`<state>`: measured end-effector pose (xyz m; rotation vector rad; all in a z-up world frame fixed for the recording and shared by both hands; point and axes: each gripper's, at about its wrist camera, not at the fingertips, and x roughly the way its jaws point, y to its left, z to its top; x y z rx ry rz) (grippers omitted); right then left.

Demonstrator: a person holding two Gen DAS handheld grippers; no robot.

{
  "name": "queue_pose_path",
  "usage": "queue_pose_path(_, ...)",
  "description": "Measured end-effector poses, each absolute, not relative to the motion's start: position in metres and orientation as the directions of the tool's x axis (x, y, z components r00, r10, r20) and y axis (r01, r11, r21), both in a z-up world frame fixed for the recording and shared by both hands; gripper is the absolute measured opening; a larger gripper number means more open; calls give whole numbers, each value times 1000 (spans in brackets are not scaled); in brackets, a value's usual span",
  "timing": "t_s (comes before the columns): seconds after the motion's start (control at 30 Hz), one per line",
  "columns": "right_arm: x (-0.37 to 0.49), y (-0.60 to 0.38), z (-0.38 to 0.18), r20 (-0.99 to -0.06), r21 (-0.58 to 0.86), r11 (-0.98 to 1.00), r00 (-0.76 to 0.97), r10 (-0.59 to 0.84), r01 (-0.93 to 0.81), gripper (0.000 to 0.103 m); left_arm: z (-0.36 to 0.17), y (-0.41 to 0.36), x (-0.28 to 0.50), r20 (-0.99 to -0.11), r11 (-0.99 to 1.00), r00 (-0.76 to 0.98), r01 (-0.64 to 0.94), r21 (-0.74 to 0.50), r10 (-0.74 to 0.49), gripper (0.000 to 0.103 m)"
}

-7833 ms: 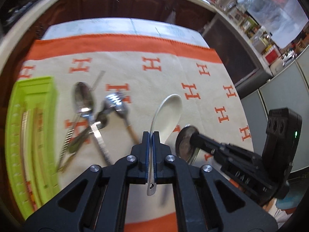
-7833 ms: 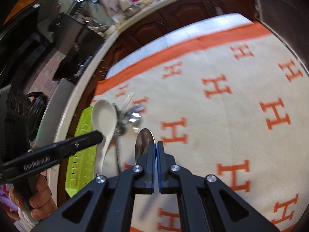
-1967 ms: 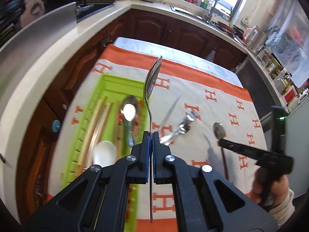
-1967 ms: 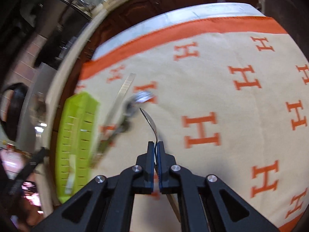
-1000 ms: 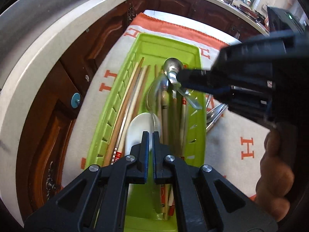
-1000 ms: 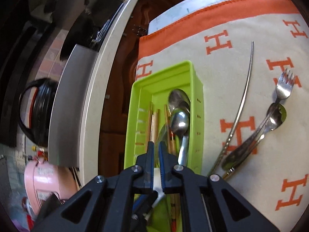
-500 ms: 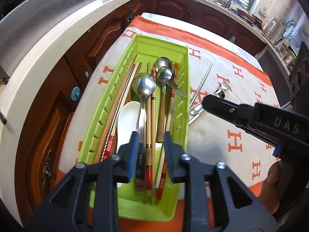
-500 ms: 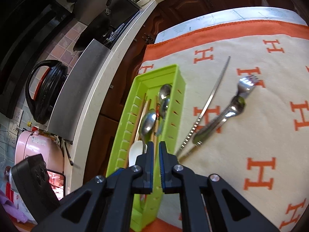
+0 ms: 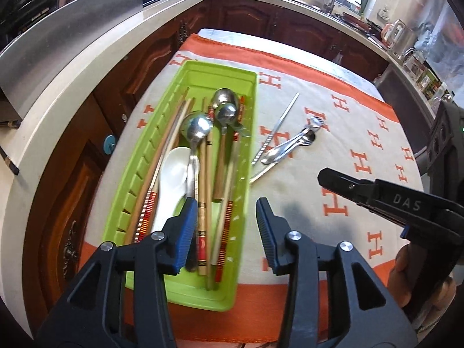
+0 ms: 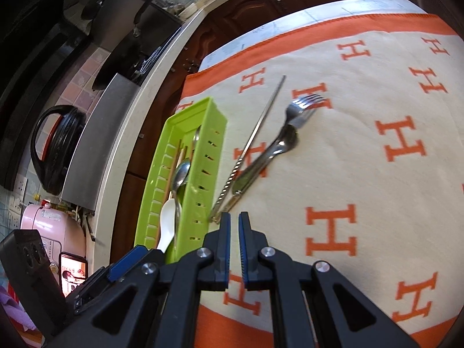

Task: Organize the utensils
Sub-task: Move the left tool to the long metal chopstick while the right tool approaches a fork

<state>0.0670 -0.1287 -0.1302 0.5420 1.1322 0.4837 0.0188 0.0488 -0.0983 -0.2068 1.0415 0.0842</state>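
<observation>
A lime-green utensil tray [image 9: 220,68] holds a white ceramic spoon [image 9: 174,171], three metal spoons [image 9: 198,126] and several chopsticks [image 9: 203,179]. My left gripper [image 9: 226,207] hangs wide open over the tray's near end, with nothing between its fingers. On the cloth to the right of the tray lie a table knife [image 9: 275,127], a fork [image 9: 314,123] and a metal spoon [image 10: 287,139], overlapping. My right gripper [image 10: 235,220] hovers just short of the knife's handle [image 10: 220,206], beside the tray wall [image 10: 208,156]. Its fingers stand a narrow gap apart and hold nothing.
A cream cloth with orange H marks [image 10: 400,142] covers the table. The white counter edge [image 9: 87,66] and dark wooden cabinets run along the left. A hand [image 9: 417,275] holds the right gripper's body at the right. Kitchen clutter lines the far counter.
My left gripper has opened wide and drawn back from the tray, leaving the metal spoon lying in it. The right gripper has moved lower and closer to the knife's handle.
</observation>
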Motion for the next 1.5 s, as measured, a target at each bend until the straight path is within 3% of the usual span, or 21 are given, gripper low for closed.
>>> queue_pose_path(0.6,78,-145,-147,-720,625,779,346,602,-53,7,-80,32,26,-799,985,598,-92,-147,-63,38)
queue_pose_path(0.77,93,-149,-151,-720,630,776,348,600,-34,7,-85,30,47,-824,981,557,-78,-179,-106,38)
queue_pose_path(0.93,122,-160,-151,-721,626,780,379,581,-7,8,-91,17,77,-846,991,524,-25,-130,-98,38)
queue_pose_path(1.03,142,-163,-154,-719,629,777,380,582,-1,16,-94,5,95,-857,995,506,26,-97,-97,38)
queue_pose_path(1.33,179,-154,-175,-719,643,766,347,602,2,17,-114,-10,146,-902,996,427,73,-44,-71,38)
queue_pose_path(1.5,188,-154,-182,-683,678,735,358,637,-14,6,-123,-6,174,-923,994,373,82,-65,-91,38)
